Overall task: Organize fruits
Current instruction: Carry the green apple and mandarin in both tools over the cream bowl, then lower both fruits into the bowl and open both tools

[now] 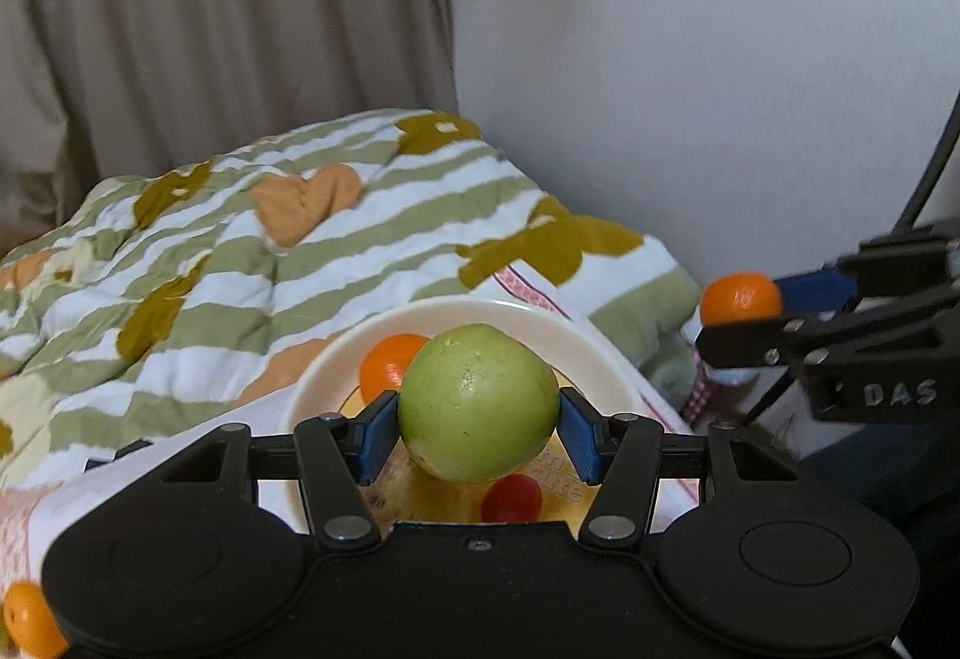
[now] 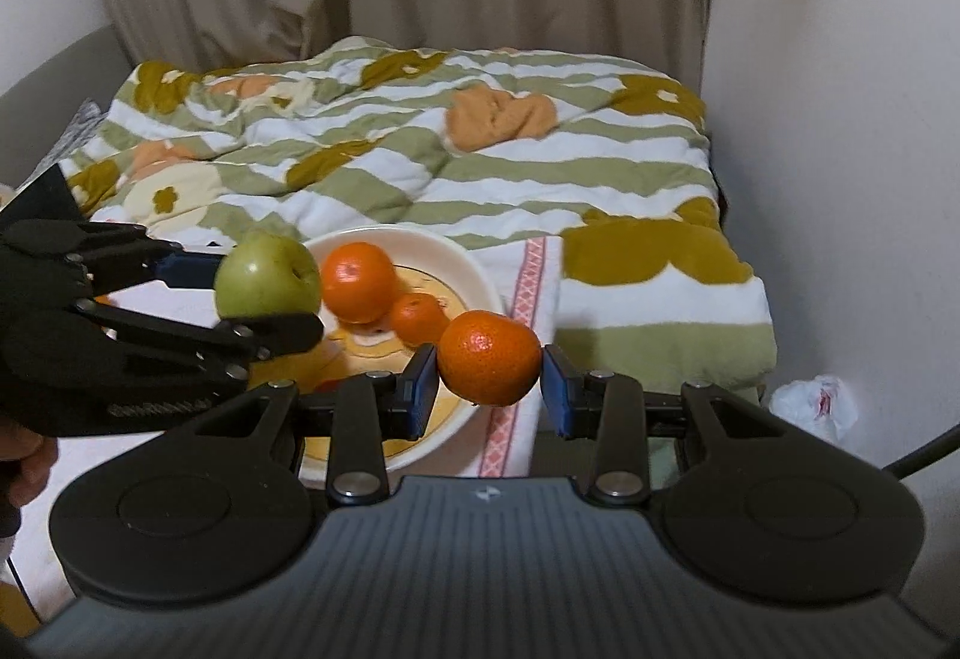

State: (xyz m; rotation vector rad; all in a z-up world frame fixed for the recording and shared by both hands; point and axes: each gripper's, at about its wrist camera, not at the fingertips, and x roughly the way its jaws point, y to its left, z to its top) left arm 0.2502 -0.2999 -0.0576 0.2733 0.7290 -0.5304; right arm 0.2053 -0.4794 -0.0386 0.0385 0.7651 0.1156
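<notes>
My left gripper (image 1: 477, 419) is shut on a green apple (image 1: 477, 410), its blue pads pressing both sides, just above a cream bowl (image 1: 480, 308). An orange (image 1: 390, 365) and a small red fruit (image 1: 510, 497) lie in the bowl. In the right wrist view my right gripper (image 2: 489, 377) is shut on an orange (image 2: 489, 359) over the bowl's (image 2: 414, 239) right rim. Two more oranges, one large (image 2: 358, 281) and one small (image 2: 418, 318), sit inside. The left gripper (image 2: 264, 299) with the apple (image 2: 267, 278) hangs over the bowl's left side.
The bowl stands on a white cloth with pink trim (image 2: 516, 299) beside a striped quilt (image 2: 420, 149). A loose orange (image 1: 27, 620) lies at the lower left. A wall and curtain stand behind, and a plastic bag (image 2: 813, 407) lies on the floor at right.
</notes>
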